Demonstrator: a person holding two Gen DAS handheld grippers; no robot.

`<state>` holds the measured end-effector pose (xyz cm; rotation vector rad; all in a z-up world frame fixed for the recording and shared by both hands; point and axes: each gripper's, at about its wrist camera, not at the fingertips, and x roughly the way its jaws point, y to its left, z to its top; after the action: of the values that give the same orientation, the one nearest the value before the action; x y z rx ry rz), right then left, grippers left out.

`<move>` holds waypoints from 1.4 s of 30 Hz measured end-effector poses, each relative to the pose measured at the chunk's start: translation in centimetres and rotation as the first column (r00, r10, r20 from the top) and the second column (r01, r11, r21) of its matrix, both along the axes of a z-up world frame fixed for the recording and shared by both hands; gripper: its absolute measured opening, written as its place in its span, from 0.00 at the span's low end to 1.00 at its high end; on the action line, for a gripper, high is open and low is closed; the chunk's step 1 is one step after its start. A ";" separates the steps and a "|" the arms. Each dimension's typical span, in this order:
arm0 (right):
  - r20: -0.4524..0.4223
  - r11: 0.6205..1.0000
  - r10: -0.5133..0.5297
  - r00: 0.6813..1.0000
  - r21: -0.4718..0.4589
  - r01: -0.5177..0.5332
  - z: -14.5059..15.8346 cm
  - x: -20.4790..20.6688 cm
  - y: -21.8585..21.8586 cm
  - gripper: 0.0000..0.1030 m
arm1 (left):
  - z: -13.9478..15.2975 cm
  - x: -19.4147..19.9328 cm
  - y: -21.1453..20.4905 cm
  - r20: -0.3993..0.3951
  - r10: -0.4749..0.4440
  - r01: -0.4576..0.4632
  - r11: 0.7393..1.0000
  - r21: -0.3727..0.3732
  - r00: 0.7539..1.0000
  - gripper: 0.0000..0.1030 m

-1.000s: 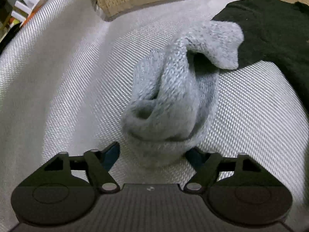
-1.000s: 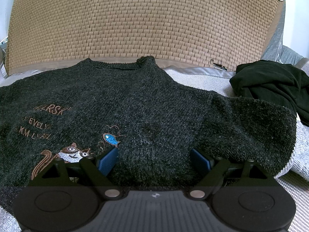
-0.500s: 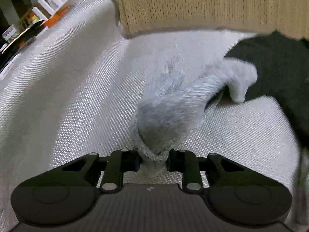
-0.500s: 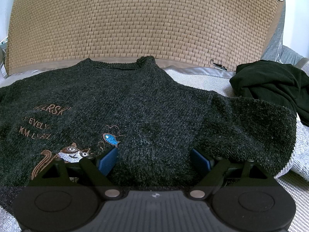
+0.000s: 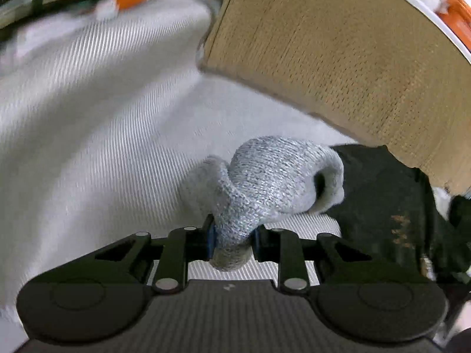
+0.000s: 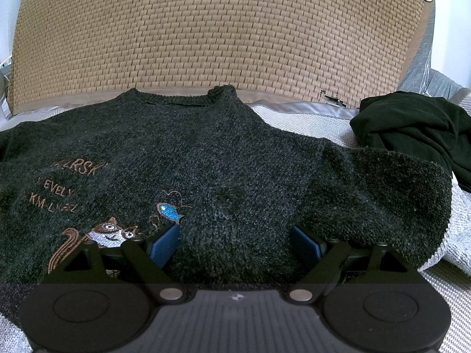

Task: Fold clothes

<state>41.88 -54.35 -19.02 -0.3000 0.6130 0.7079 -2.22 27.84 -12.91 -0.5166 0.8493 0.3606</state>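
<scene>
- A light grey knitted cuff [image 5: 273,182], the end of a sleeve, bunches into a soft, rounded fold with a loose ribbed weave; it is lifted off the white woven bedcover [image 5: 97,135] and trails back to the dark sweater [image 5: 391,206] at the right of the left wrist view.
- The left gripper [image 5: 232,242] is clamped on that cuff: its jaws have just been closing, and the blue pads now squeeze the wool into a narrow neck, a stub of knit poking out below them.
- The left wrist view is tilted and streaked with blur; a tan woven mat [image 5: 353,67] slants across the upper right, cluttered shelves smeared at the top left.
- The right gripper [image 6: 235,245] stands wide, its blue pads either side of a raised ridge of charcoal knit; whether they press on the wool I cannot tell.
- Only the right wrist view shows the sweater [image 6: 182,158] spread flat, neckline towards the mat [image 6: 220,35], with brown stitched lettering, an embroidered cat [image 6: 109,232] and a small blue fish [image 6: 169,211].
- That view alone shows a crumpled black garment [image 6: 418,129] lying just beyond the sweater's fuzzy right sleeve [image 6: 379,203], which is folded inward.
- Only the left wrist view shows the grey cuff in the grip.
</scene>
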 end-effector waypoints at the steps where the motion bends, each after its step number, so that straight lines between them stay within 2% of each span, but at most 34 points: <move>1: 0.000 1.000 0.000 1.000 0.000 0.000 0.0 0.0 0.0 0.84 | -0.8 0.1 0.4 -0.028 0.009 -0.010 1.000 -0.025 1.000 0.28; 4: 0.000 1.000 -0.001 1.000 0.000 0.001 0.0 0.0 0.0 0.84 | -3.2 0.4 1.4 -0.116 0.037 -0.047 0.996 -0.080 0.992 0.33; 6: 0.000 1.000 -0.001 1.000 0.000 0.001 0.0 0.0 0.0 0.84 | -4.4 0.7 1.8 -0.156 0.040 -0.052 0.996 -0.074 0.987 0.39; 11: 0.001 1.000 -0.001 1.000 0.001 0.001 0.0 0.0 0.0 0.84 | -6.1 1.2 2.4 -0.197 0.050 -0.065 0.996 -0.066 0.979 0.51; 14: 0.003 1.000 -0.001 1.000 0.003 0.001 -0.2 0.0 0.0 0.84 | -6.3 1.1 2.5 -0.192 0.040 -0.055 0.996 -0.071 0.981 0.53; 21: 0.006 1.000 0.000 1.000 0.006 0.000 -0.3 0.0 0.0 0.84 | -5.6 1.0 2.3 -0.168 -0.061 0.059 0.998 -0.015 0.984 0.58; 26: 0.006 1.000 0.000 1.000 0.006 0.000 -0.3 0.0 0.0 0.84 | -5.0 0.4 1.4 -0.199 -0.185 0.191 0.982 0.013 0.962 0.70; 30: 0.006 1.000 0.000 1.000 0.006 0.000 -0.3 0.0 0.0 0.84 | -4.8 1.0 1.3 -0.258 -0.236 0.257 0.965 0.049 0.937 0.71; 39: 0.006 1.000 0.000 1.000 0.006 0.000 -0.2 0.0 0.0 0.84 | -5.7 2.2 1.1 -0.306 -0.245 0.275 0.960 0.060 0.920 0.71; 42: 0.006 1.000 0.000 1.000 0.006 0.000 -0.2 0.0 0.0 0.84 | -5.9 2.3 1.2 -0.341 -0.271 0.312 0.948 0.071 0.900 0.71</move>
<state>41.89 -54.36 -19.26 -0.2969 0.6048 0.7082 0.05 29.03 -18.76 -0.2075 1.2028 0.2220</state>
